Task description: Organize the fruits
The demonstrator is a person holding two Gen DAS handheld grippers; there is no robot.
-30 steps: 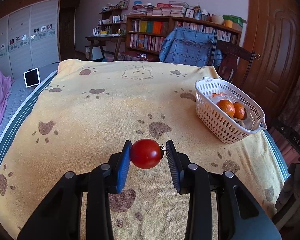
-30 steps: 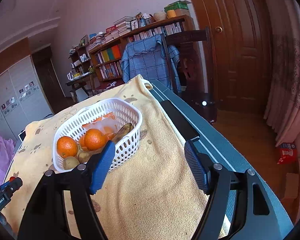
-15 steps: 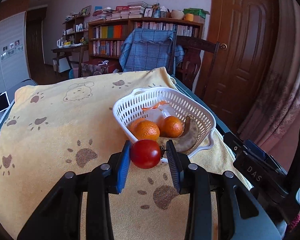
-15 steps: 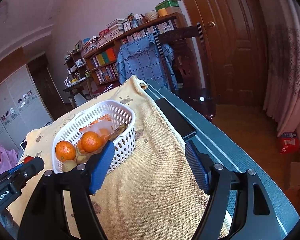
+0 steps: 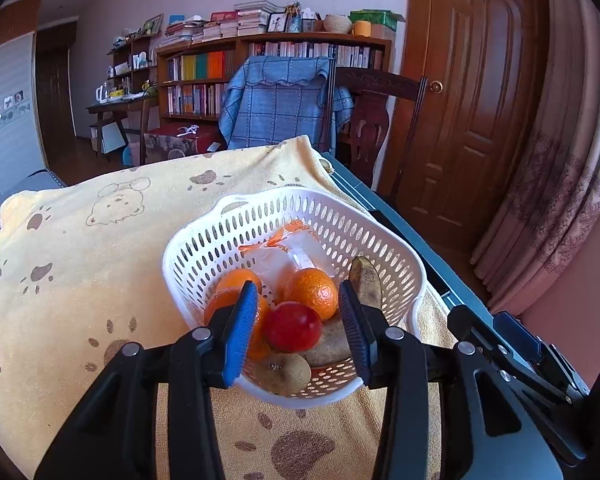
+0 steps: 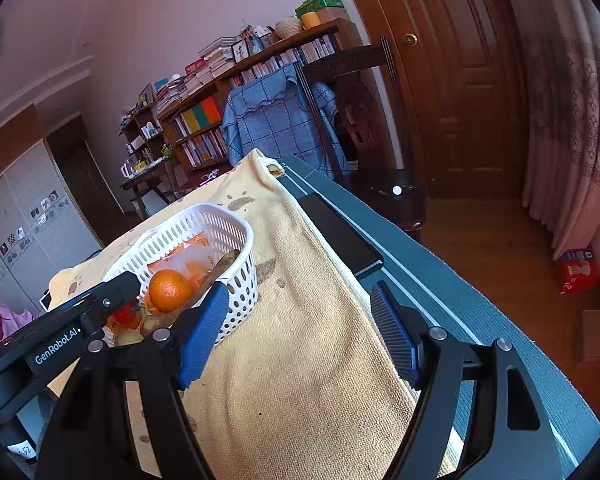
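Left tool (image 5: 298, 330) is over the near end of the white basket (image 5: 396, 256), jaws opening; the tomato (image 5: 293, 326) sits between the pads with a gap showing on both sides, so it is released or just about to be. It lies on top of the pile: two oranges (image 5: 314, 292) behind it, a brownish round fruit (image 5: 286, 372) below, a dark-spotted banana (image 5: 366, 286) against the right wall, a plastic bag (image 5: 284, 258) at the back

Right tool (image 6: 296, 330) hangs open and empty over the yellow towel (image 6: 300, 380) on the worktop, just beside the basket

Risks as judged from here:
- Tomato rests on rounded fruit near the low front rim; it may roll forward and out over the edge onto the towel
- Left pads flank the tomato closely; pulling back at a slant could catch it and drag it out
- Basket is light and near the worktop's right edge; a knock from either tool could shift it toward the drop
- Soft tomato could bruise if it falls between the harder fruit
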